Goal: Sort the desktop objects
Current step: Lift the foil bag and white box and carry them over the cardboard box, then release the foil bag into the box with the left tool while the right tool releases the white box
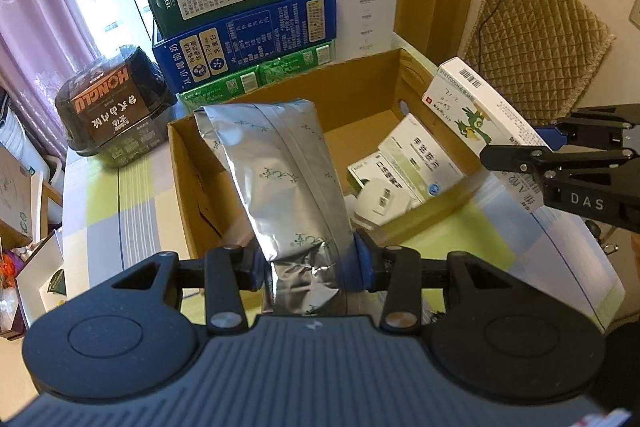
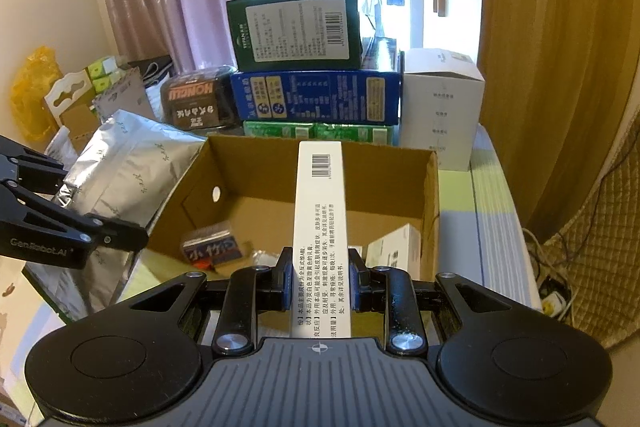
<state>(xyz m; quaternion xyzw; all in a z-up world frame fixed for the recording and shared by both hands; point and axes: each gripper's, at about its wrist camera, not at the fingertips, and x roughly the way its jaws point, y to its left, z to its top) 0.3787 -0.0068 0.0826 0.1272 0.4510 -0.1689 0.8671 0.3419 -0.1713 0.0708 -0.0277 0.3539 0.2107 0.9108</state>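
Silver foil pouch (image 1: 280,179) with little green print is pinched at its lower end by the left gripper (image 1: 308,267), both blue-padded fingers (image 1: 362,261) squeezing it so the foil crumples. It sticks out ahead of the tool, leaning over the near wall of the open cardboard box (image 1: 192,163).

Over on the other side, the right gripper (image 2: 319,279) is clamped on a long white medicine carton (image 2: 320,227), narrow side up, barcode at the far end, poking forward over the same box. From the left camera you can see that carton's face has a green bird on it (image 1: 476,115).

Inside the box, just past the right tool's fingertips: a small blue-labelled packet (image 2: 210,247) and a white box (image 2: 394,251). The left view also shows a white plug adapter (image 1: 380,203) in there.

Beyond the box, a stack: green cartons (image 2: 316,133), blue milk box (image 2: 316,97), dark green box (image 2: 296,27) on top. A HONGLU tub (image 1: 112,107) sits left of that.
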